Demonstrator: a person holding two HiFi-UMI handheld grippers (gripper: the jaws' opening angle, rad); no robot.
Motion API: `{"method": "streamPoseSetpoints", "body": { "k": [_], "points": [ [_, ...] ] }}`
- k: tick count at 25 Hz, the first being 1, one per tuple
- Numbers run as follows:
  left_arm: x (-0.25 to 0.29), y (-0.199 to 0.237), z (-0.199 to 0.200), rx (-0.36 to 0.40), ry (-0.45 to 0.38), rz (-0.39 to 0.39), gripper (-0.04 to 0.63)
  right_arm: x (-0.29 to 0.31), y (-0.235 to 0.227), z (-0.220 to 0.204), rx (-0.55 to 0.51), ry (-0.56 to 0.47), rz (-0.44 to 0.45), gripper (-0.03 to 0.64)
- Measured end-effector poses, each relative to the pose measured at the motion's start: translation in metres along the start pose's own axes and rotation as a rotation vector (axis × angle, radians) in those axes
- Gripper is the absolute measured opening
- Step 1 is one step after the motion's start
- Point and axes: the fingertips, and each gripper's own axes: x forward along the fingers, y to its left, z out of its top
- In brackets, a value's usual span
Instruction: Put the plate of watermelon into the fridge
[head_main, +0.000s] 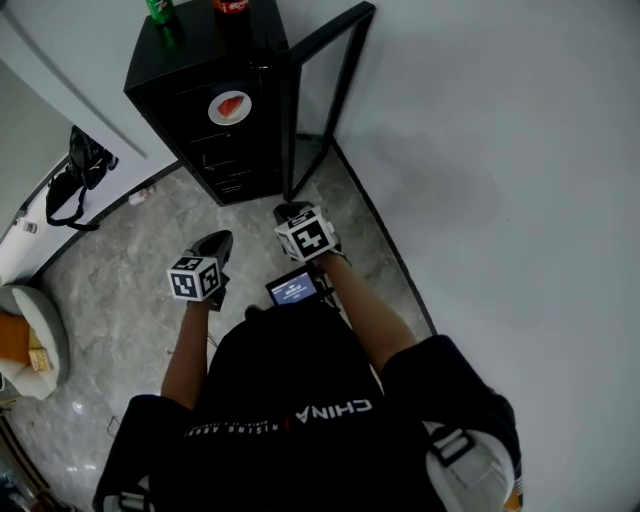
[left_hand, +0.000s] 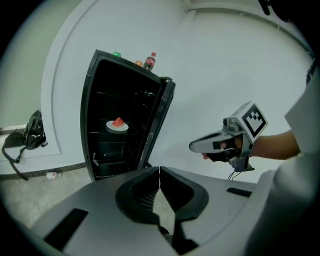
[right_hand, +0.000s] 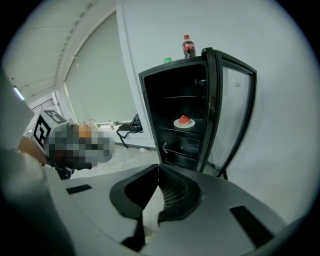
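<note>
The plate of watermelon (head_main: 229, 107) is seen on a middle shelf inside the fridge (head_main: 195, 60). The left tongs (left_hand: 159, 172) and right tongs (right_hand: 159, 172) are shut, empty and well back from the fridge. Placement is judged done. Its door (right_hand: 235, 120) is left open, so shutting it is likely required next.

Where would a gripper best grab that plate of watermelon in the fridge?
Probably the bare front rim of the plate, coming straight in through the open front of the fridge, level with its shelf. The watermelon slice fills the middle, and walls close the other sides.
</note>
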Motion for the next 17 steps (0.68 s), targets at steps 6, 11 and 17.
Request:
{"method": "streamPoseSetpoints", "body": {
  "k": [6,11,17],
  "points": [
    [0.01,-0.015,-0.012,0.019,0.019,-0.044,0.015,0.001,-0.004,-0.022,0.035,0.014,0.022,0.017],
    [0.005,-0.027,-0.006,0.036,-0.004,-0.093,0.017,-0.006,-0.005,-0.017,0.021,0.007,0.012,0.017],
    [0.001,-0.026,-0.016,0.035,0.016,-0.083,0.017,-0.006,0.006,-0.017,0.012,0.009,0.026,0.017]
  ]
}}
